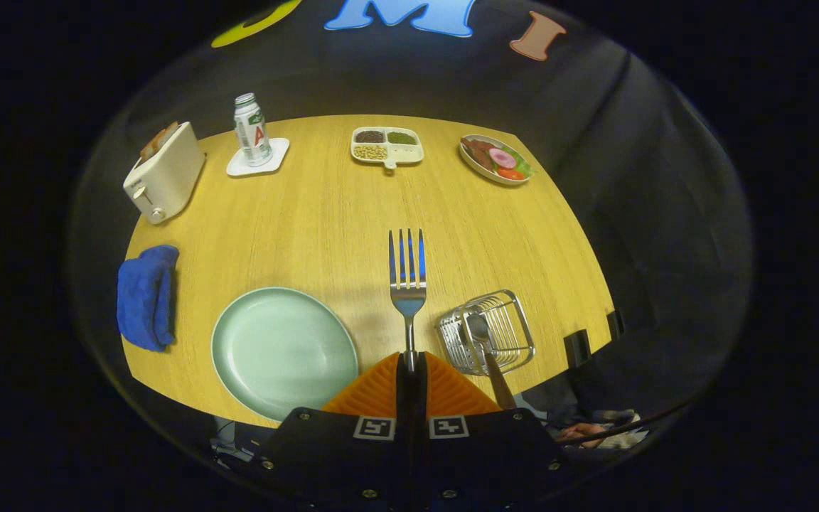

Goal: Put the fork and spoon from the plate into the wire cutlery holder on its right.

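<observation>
With the spoon (482, 331) already in the wire cutlery holder (489, 340), half is done. Gripper (410, 364) pinches the fork (407, 284) by its handle, above the table; plate (284, 350) bare. Fork drop remains.

Spoon (482, 333) in wire holder (505, 320), right of plate (283, 350).
</observation>
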Demonstrator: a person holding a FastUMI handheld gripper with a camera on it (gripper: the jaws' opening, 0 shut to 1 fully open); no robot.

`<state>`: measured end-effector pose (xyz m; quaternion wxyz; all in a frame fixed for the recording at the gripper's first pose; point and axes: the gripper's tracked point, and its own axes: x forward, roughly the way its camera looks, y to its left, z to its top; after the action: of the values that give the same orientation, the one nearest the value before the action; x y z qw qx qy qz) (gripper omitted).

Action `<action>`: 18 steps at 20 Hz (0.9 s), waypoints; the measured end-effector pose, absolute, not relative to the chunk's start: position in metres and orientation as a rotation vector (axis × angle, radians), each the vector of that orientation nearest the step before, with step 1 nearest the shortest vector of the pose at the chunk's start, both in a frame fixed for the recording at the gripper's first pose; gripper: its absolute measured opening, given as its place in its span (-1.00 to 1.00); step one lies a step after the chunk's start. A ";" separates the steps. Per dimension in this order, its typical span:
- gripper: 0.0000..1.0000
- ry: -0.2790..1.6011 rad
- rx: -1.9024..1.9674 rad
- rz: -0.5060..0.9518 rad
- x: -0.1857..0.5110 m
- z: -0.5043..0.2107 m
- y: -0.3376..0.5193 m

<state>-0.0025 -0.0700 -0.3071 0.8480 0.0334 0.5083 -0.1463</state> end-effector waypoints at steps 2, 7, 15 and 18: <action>-0.94 1.094 0.104 -0.353 -0.008 -0.309 -0.083; -0.93 1.170 0.210 -0.443 -0.025 -0.317 -0.106; -0.93 1.283 0.481 -0.503 -0.045 -0.337 -0.110; -0.93 1.331 0.523 -0.508 -0.046 -0.341 -0.111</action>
<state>-0.0458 -0.1109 -0.3409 0.7258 0.2371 0.6034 -0.2302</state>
